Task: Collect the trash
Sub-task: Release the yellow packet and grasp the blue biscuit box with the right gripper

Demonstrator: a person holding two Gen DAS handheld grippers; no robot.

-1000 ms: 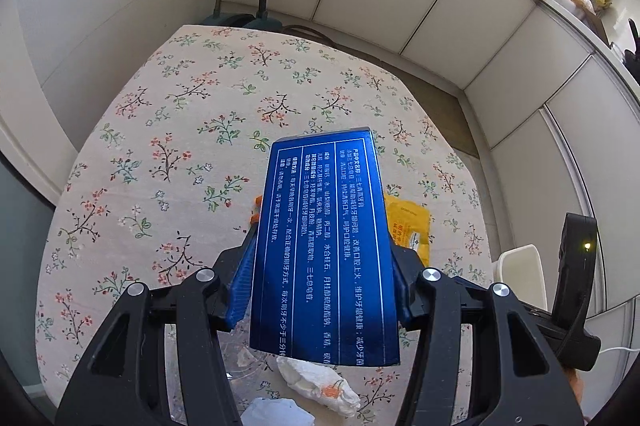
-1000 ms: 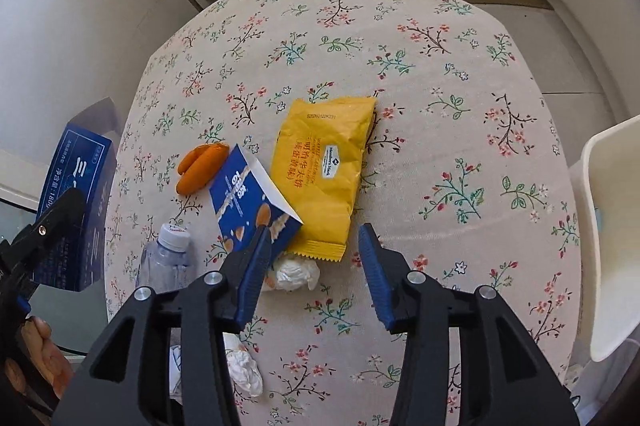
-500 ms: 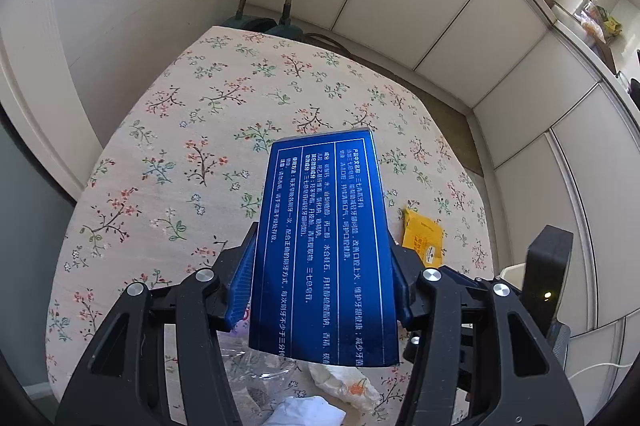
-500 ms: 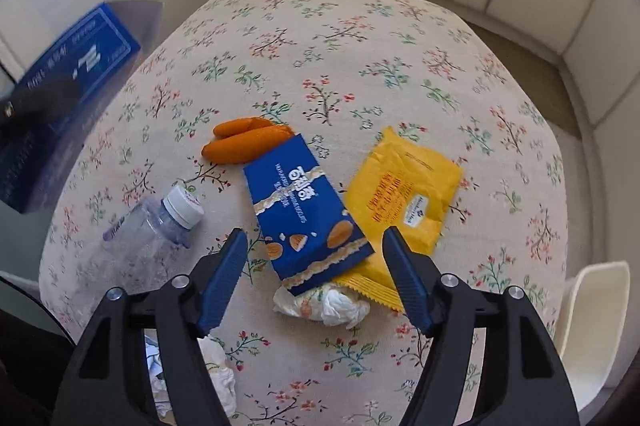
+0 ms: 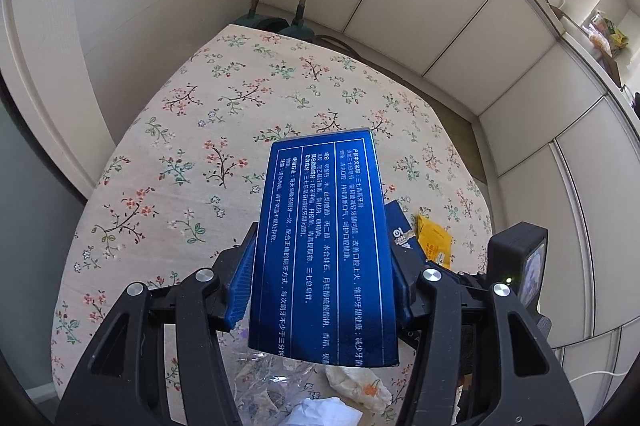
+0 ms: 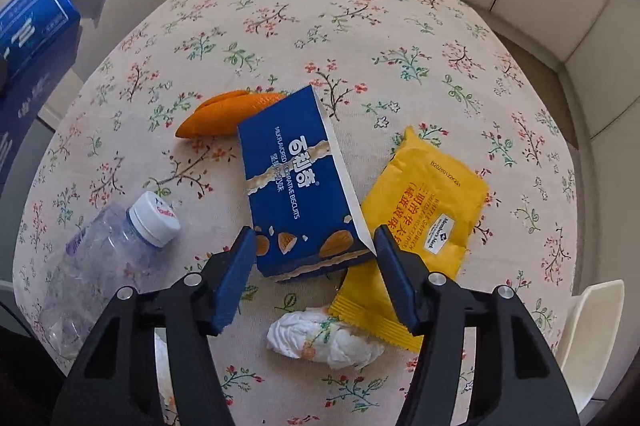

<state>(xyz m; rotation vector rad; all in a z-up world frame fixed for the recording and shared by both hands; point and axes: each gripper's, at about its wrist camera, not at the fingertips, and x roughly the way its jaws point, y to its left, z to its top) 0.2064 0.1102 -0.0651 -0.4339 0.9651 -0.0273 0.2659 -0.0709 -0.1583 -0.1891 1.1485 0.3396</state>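
Right gripper (image 6: 314,254) has been closing, jaws apparently clear of the biscuit box (image 6: 298,186) between them; centre yourself, then squeeze.

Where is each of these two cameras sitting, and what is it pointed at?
Left wrist: rides the left tool, looking down its fingers at the tall blue box it grips above the floral table.
Right wrist: rides the right tool, looking down at the biscuit box between its open, just-closing fingers.
Both show: the biscuit box, yellow packet, crumpled tissue, blue box.
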